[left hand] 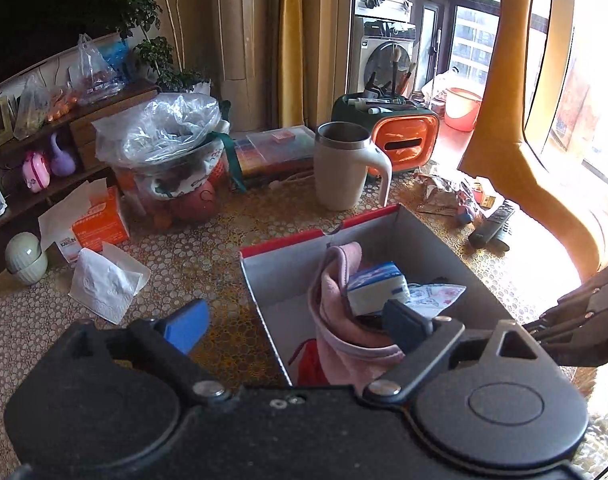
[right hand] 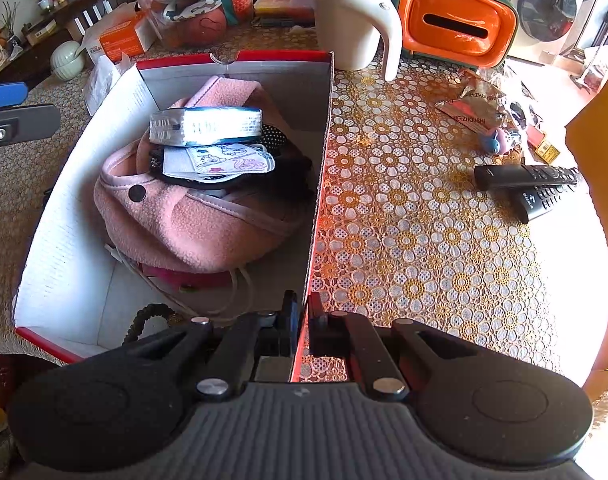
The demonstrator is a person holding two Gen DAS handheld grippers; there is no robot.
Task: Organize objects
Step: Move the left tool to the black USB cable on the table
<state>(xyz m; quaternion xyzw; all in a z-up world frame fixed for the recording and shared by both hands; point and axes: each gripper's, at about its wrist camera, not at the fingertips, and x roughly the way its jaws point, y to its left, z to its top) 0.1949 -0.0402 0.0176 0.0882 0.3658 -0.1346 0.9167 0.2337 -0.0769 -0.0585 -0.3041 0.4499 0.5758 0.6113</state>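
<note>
Left gripper [left hand: 295,322], lower centre of frame: jaws spread wide, nothing between them. Right gripper [right hand: 301,322], bottom centre: clamped on the right wall of the box [right hand: 324,152]. Tissue pack [right hand: 205,126] lies on the pink bag [right hand: 191,224] inside the box, centre left.

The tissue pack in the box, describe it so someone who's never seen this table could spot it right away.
Find the red-rimmed cardboard box on the flower-patterned tablecloth, just in front of the white mug. Inside it lies a pink fleece bag. The tissue pack sits on top of that bag: a small white and blue plastic-wrapped block, the only hard-edged, shiny thing among soft items.
</note>
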